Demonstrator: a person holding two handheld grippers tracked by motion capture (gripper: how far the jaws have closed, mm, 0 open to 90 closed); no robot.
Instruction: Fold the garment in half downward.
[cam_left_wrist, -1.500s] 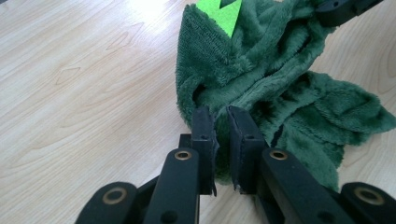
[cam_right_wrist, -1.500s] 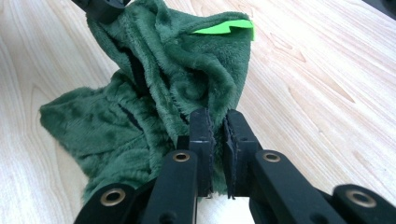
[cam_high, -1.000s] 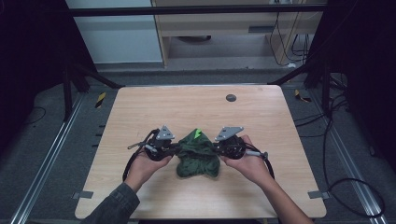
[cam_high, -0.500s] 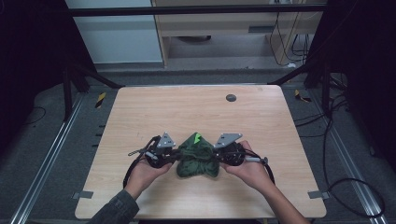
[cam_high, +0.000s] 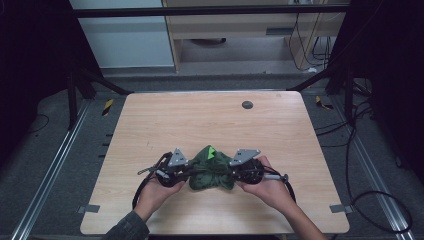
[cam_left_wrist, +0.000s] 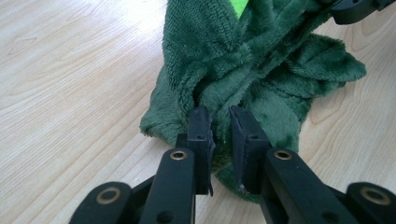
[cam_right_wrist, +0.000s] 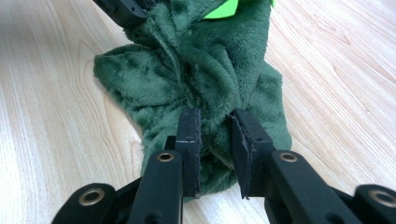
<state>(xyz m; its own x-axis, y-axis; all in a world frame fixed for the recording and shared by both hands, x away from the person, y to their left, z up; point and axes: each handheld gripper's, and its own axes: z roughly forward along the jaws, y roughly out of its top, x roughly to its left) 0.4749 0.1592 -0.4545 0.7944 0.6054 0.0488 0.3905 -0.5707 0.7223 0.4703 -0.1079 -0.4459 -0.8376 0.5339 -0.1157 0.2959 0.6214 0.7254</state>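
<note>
Desk (cam_high: 200, 125): my pale wood-grain desk carried everything; a small dark round disc (cam_high: 247, 104) sat near its far edge, well apart from my work.
Cloth (cam_high: 210, 170): my dark green plush cloth lay bunched in a heap on the near middle of the desk, between my 2 tools, with a bright green patch (cam_high: 212, 151) showing at its far side. In my left gripper view the cloth (cam_left_wrist: 261, 60) rose in folds straight ahead of the jaws, and in my right gripper view the cloth (cam_right_wrist: 201, 70) did the same.
Left tool (cam_high: 186, 174): I held it at the cloth's left side, pointing inward. Seen along my left tool (cam_left_wrist: 220, 126), the 2 jaws stood close together and pinched a fold of the green pile between them.
Right tool (cam_high: 234, 175): I held it at the cloth's right side, facing the other. Along my right tool (cam_right_wrist: 215, 128), the jaws had just been easing apart, yet a ridge of cloth sat between them and both pads touched the pile.
Hands: my left hand (cam_high: 155, 192) and my right hand (cam_high: 267, 187) came in from the near edge, each wrapped around its tool.
</note>
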